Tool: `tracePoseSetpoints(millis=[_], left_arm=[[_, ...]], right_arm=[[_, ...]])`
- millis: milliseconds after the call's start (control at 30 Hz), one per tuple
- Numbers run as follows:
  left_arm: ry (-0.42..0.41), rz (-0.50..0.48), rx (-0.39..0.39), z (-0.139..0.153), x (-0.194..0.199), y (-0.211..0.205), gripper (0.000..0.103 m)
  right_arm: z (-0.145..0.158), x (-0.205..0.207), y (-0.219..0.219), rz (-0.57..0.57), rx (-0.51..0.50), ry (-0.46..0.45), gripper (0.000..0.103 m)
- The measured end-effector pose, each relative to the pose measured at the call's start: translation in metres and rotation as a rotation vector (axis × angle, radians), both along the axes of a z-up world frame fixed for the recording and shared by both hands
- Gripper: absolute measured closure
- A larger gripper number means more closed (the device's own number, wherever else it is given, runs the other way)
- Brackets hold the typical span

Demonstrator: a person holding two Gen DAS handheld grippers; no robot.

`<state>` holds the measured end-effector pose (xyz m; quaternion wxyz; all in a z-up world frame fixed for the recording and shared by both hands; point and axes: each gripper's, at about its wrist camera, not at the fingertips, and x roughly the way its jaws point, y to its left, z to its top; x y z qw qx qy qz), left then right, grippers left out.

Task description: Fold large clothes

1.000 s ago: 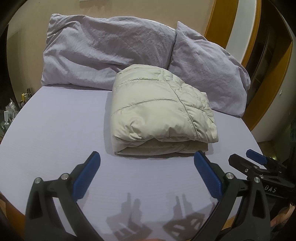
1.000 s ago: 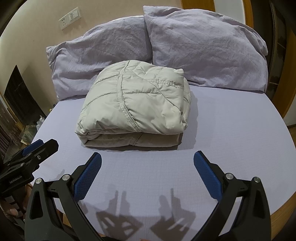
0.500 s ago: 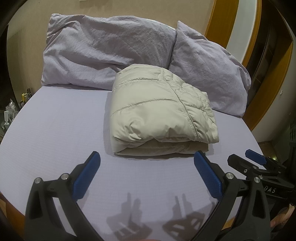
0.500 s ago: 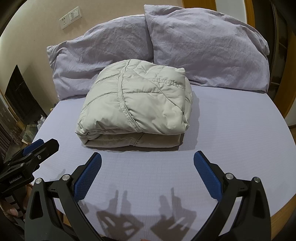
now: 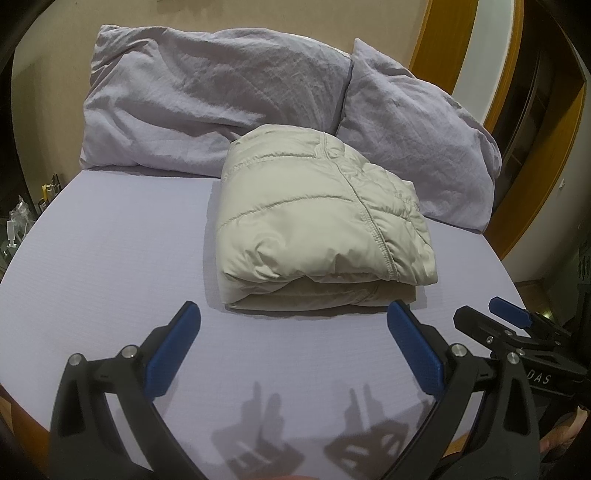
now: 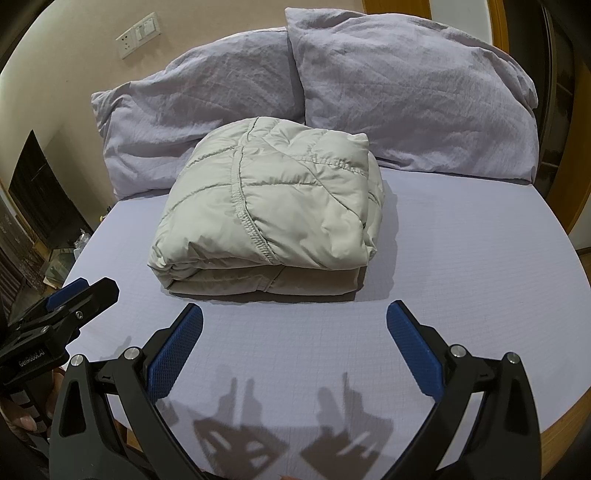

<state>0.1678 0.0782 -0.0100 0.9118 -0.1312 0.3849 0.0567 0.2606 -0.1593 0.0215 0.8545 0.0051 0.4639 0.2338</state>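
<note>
Left wrist view
- Left hand-held gripper [image 5: 293,325]: jaws spread wide, holding nothing, above the near part of the bed.
- Jacket [image 5: 317,225]: pale beige, quilted, folded into a thick bundle; lies on the bed [image 5: 110,258] just beyond the blue pads [image 5: 173,350], apart from them.
- Pillows [image 5: 207,99]: two, in lilac covers, side by side at the head of the bed; the jacket's far edge reaches them.
- Right hand-held gripper [image 5: 506,321]: seen from the side at the right edge, over the bed's corner; whether its jaws are spread cannot be told here.

Right wrist view
- Right hand-held gripper [image 6: 295,325]: jaws spread wide, empty, short of the jacket [image 6: 269,210].
- Jacket: folded edge faces the camera, a stitched seam runs across its top.
- Left hand-held gripper [image 6: 81,295]: at the left edge, beside the bed [image 6: 461,258].
- Wall socket [image 6: 138,35]: on the beige wall above the pillows [image 6: 406,85].
- Shadows: both tools' shadows fall on the sheet in front.
</note>
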Motion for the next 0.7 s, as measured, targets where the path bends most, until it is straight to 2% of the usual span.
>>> tracePoseSetpoints(millis=[700], left_arm=[[0.002, 0.006, -0.001, -0.0008, 0.0011, -0.0011, 0.002]], right_arm=[[-0.0016, 0.0018, -0.0003, -0.005, 0.0, 0.004, 0.002]])
